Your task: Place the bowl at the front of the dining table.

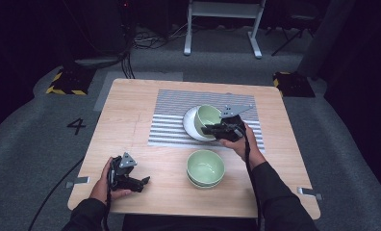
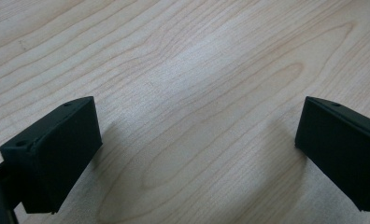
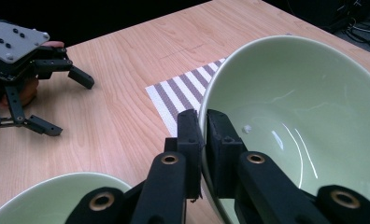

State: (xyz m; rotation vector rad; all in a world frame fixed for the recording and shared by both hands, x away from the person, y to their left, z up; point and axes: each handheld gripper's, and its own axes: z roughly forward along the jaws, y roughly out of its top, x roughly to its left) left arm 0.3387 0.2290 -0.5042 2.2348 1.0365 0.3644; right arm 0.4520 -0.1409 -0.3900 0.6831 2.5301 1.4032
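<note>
Right claw [image 3: 202,135] pinches the tilted green bowl's [image 3: 295,121] rim (seemingly over a white plate [image 1: 189,122]); left claw [image 2: 197,149] gapes empty.

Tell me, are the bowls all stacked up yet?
Not quite. Already done: green bowls sit nested near the front of the table. In hand: the right tongs are shut on the rim of another green bowl, tilted against the white plate on the striped mat. Left to do, probably: carry that bowl over to the stack. The left tongs are open above bare wood.
</note>
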